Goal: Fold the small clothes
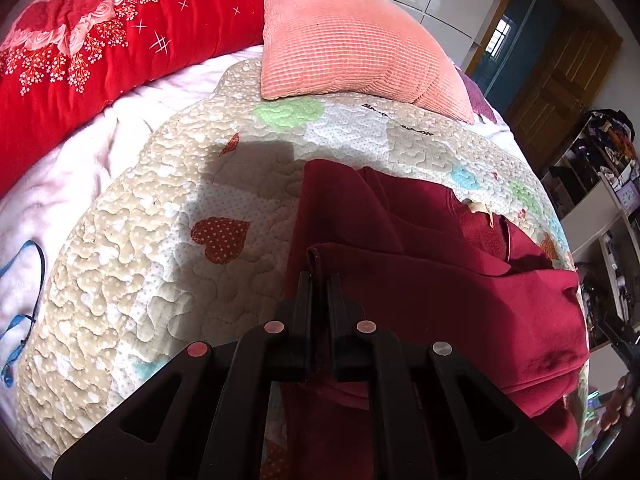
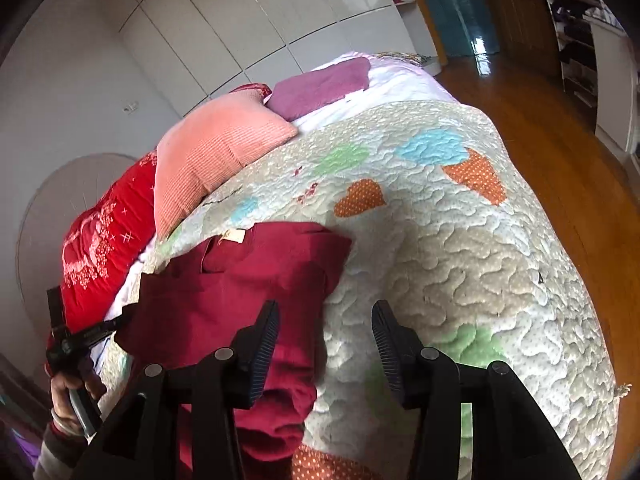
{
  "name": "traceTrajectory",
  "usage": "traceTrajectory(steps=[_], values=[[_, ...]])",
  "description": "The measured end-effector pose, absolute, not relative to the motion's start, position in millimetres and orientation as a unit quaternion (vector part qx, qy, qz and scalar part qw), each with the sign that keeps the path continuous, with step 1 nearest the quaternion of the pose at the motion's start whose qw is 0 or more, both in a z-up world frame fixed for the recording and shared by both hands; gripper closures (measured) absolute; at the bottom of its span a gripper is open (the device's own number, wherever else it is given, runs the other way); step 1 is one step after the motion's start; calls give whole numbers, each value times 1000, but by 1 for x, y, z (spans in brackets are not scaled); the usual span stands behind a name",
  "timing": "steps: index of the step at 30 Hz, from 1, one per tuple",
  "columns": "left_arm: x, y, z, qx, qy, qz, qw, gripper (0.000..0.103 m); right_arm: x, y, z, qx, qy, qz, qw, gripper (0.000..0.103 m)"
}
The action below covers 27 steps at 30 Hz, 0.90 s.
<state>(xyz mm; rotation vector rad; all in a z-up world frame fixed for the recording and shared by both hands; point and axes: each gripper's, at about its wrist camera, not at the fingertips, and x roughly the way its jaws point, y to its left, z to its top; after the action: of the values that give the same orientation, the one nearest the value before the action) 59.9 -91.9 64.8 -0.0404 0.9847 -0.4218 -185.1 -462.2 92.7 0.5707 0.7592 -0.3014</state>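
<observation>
A dark red garment (image 1: 440, 280) lies partly folded on the quilted bedspread (image 1: 140, 260), with a cream label near its collar. My left gripper (image 1: 320, 280) is shut on a fold of its cloth at the left edge. In the right wrist view the same garment (image 2: 240, 288) lies at the left, and my right gripper (image 2: 324, 316) is open and empty, its left finger over the garment's right edge and its right finger over the quilt (image 2: 460, 248). The left gripper (image 2: 120, 320) shows there too, at the garment's far left edge.
A salmon pillow (image 1: 352, 36) and a red floral duvet (image 1: 100, 48) lie at the head of the bed. A purple cloth (image 2: 320, 86) lies beyond the pillow. Wooden floor (image 2: 560, 140) and shelves (image 1: 600, 200) flank the bed's right side.
</observation>
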Motion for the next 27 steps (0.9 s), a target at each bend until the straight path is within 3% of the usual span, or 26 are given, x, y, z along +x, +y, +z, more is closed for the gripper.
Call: traceTrajectory(steps=[4, 6, 9, 11, 13, 17, 20, 22, 23, 24, 27], values=[[59, -97, 60, -6, 468, -196, 862, 98, -133, -473, 61, 294, 405, -134, 855, 58], [59, -96, 63, -9, 466, -198, 862, 98, -121, -479, 57, 302, 401, -139, 854, 78], [57, -93, 76, -16, 443, -214, 870, 98, -122, -484, 69, 269, 369, -182, 870, 94], [61, -97, 76, -2, 434, -210, 876, 98, -115, -491, 60, 239, 388, -226, 861, 99], [69, -102, 65, 4, 449, -200, 871, 98, -114, -502, 46, 268, 410, -216, 845, 99], [71, -96, 54, -11, 459, -199, 866, 97, -141, -489, 73, 290, 382, -175, 860, 98], [70, -87, 53, -32, 464, -200, 863, 86, -150, -454, 89, 263, 387, -121, 876, 94], [68, -83, 52, -44, 473, -197, 857, 79, -146, -428, 82, 215, 416, -102, 878, 84], [66, -80, 51, -51, 478, -199, 854, 79, -142, -420, 73, 189, 434, -108, 874, 74], [62, -78, 52, -59, 483, -201, 850, 79, -137, -418, 61, 170, 456, -124, 865, 72], [41, -68, 57, -73, 490, -217, 841, 65, -142, -430, 49, 210, 451, -133, 857, 71]])
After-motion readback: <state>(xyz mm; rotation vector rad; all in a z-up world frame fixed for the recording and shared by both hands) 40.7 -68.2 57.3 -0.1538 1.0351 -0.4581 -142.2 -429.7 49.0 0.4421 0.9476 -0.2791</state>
